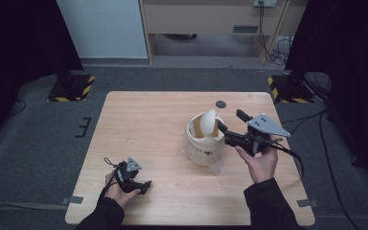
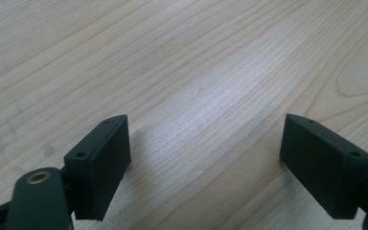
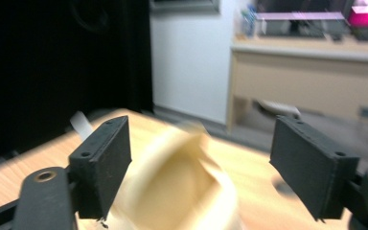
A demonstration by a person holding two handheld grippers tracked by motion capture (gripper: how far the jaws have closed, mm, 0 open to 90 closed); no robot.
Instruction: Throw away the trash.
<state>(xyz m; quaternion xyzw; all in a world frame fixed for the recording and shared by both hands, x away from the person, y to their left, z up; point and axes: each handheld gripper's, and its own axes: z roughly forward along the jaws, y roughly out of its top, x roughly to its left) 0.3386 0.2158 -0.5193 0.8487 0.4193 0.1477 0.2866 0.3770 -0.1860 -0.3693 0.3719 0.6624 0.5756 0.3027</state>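
On the wooden surface (image 1: 163,124), seen from the high view, a white bucket-like container (image 1: 202,143) stands right of centre, at about 3 o'clock from the middle of the top. A white rounded piece (image 1: 206,123) leans tilted in its mouth, and a bit of clear wrapping (image 1: 215,166) lies against its base at 5 o'clock. A small dark round mark (image 1: 220,104) sits on the surface at 1 o'clock from the container.

The right hand-held gripper (image 1: 230,125) is held just at 3 o'clock of the container, its jaws pointing toward the rim and spread wide with nothing between them; whether one jaw touches the rim cannot be told. In the right gripper view (image 3: 199,163) the blurred pale container (image 3: 177,187) lies below and between the parted jaws.

The left hand-held gripper (image 1: 143,186) rests low near the surface's 7 o'clock corner, well apart from the container. In the left gripper view (image 2: 206,163) its jaws stand wide apart over bare wood (image 2: 196,72), gripping nothing
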